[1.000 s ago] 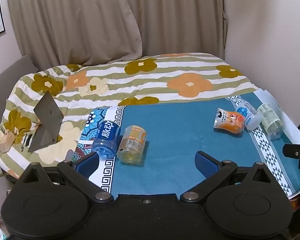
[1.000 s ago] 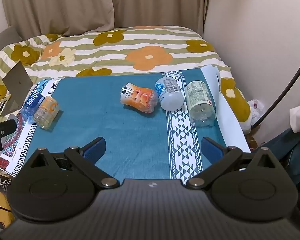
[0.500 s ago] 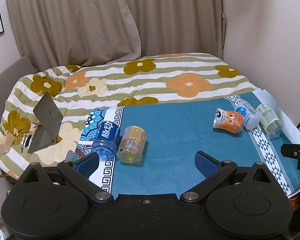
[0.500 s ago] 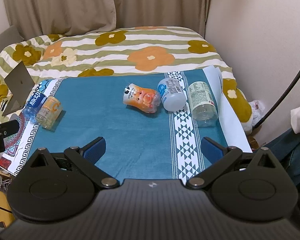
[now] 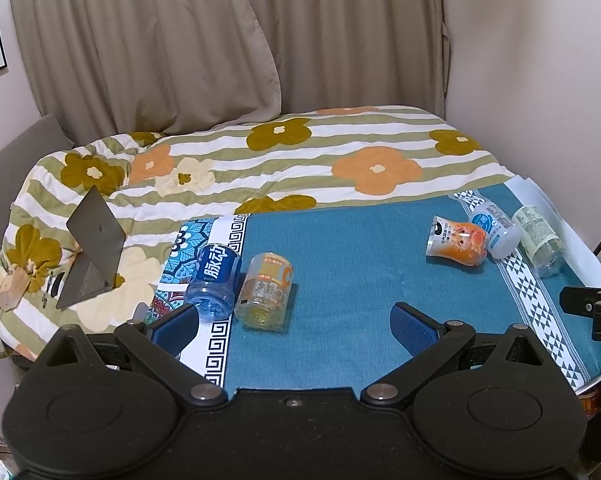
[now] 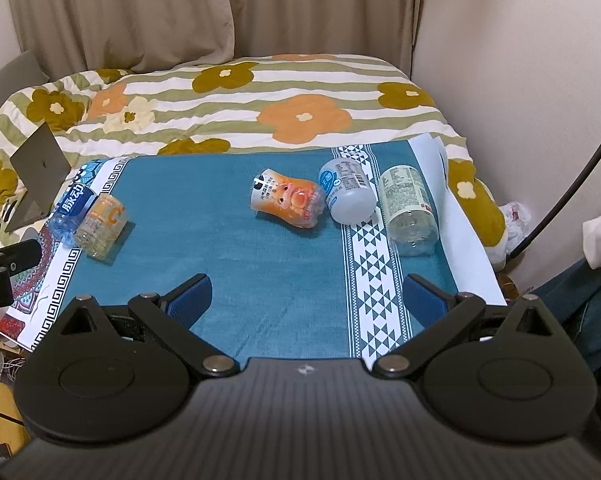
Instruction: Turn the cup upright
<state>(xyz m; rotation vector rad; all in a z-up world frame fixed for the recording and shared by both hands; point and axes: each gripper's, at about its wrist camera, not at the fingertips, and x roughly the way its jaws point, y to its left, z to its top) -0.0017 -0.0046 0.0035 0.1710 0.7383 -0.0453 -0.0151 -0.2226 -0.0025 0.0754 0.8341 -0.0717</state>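
Cups on their sides, five in all, lie on the teal cloth (image 6: 284, 288) that covers the table. Left pair: a blue-labelled cup (image 5: 214, 280) touching an orange-labelled clear cup (image 5: 265, 290), near the cloth's left border. Right group: a cartoon-printed orange cup (image 6: 288, 202), a white cup with blue label (image 6: 346, 190) just beside it, and a clear cup with pale label (image 6: 408, 204) farther right.

The left gripper (image 5: 296, 322) hangs at the near edge with jaws spread wide and nothing between them. The right gripper (image 6: 306, 294) is likewise released and empty.

Key relation: the orange-labelled clear cup lies just ahead of the left gripper and slightly left of its centre line, its long axis running near to far, one end facing the camera. The left hand is plainly the nearer to this pair. The cartoon-printed cup lies ahead of the right gripper, farther off, its long axis running roughly left to right, flared end to the left.

Judgement: whichever cup is taken first, each hand serves its own side.
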